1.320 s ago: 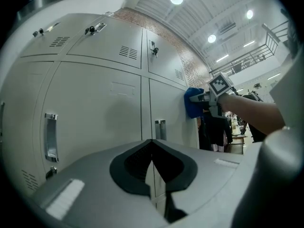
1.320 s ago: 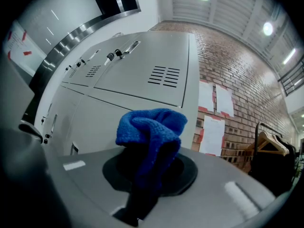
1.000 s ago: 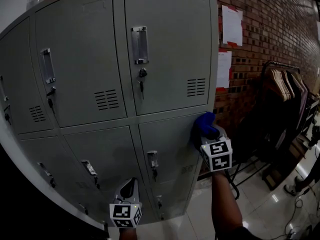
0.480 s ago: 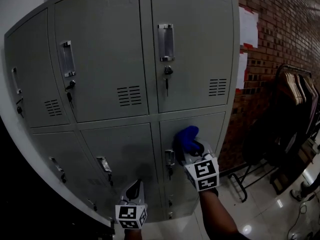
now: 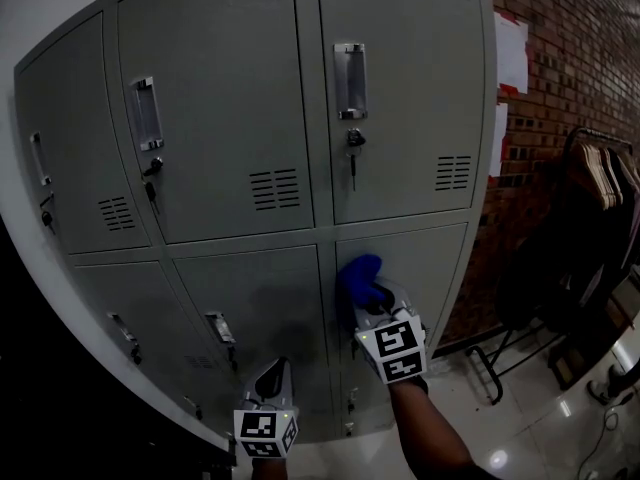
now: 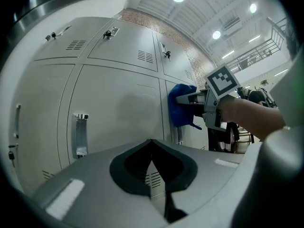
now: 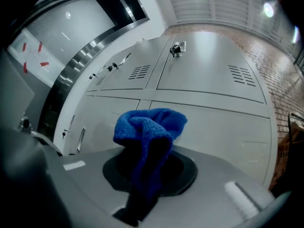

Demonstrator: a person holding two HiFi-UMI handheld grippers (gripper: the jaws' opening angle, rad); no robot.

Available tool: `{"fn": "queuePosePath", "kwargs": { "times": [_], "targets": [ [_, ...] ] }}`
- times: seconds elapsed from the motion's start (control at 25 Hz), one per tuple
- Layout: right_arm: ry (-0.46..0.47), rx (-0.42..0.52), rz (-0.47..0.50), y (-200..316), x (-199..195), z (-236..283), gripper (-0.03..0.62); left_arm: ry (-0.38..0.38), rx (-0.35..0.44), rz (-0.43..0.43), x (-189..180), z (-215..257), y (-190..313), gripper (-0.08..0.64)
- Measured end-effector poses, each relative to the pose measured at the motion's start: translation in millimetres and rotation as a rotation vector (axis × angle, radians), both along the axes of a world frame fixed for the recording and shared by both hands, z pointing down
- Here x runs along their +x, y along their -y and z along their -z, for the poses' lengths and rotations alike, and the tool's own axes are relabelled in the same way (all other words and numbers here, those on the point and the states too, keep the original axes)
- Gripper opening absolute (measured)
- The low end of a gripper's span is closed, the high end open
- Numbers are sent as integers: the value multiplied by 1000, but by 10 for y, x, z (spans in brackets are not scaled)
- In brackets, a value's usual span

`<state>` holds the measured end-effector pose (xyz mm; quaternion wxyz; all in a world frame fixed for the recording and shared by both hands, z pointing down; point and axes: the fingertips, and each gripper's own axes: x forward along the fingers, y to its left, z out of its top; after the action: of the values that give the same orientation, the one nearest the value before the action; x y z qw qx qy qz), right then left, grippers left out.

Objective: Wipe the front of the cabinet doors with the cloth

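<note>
R gripper clamped on blue cloth; cloth pressed to lower-right cabinet door, near its left edge; L gripper jaws together, empty, held low; risk: cloth snags on door handle, prob. hidden behind it, and pulls free.

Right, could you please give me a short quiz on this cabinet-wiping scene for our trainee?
1. True or false: the left tongs hold the blue cloth.
2. Which door is the cloth against? A) upper left B) upper right C) lower right
3. Complete: the wall to the right of the cabinet is made of ____.
Key: 1. False. The right tongs grip it, and the left tongs are shut and empty. 2. C, the lower right door. 3. Brick.
</note>
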<state>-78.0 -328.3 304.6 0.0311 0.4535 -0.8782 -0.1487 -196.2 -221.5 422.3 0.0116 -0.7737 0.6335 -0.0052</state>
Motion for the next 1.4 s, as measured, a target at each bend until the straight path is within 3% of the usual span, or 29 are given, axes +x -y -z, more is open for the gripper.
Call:
{"fn": "queuePosePath", "kwargs": {
  "times": [0.24, 0.72, 1.0, 1.4],
  "targets": [
    [-18, -2, -19, 35, 100, -15, 57, 0, 7, -23, 87, 34, 70, 14],
    [-13, -16, -107, 181, 664, -17, 57, -6, 3, -75, 388, 10, 199, 14],
    [2, -34, -165, 280, 1037, -31, 57, -11, 10, -35, 296, 46, 287, 14],
    [1, -42, -231, 391, 1460, -43, 57, 0, 8, -52, 437, 50, 340, 14]
  ]
}}
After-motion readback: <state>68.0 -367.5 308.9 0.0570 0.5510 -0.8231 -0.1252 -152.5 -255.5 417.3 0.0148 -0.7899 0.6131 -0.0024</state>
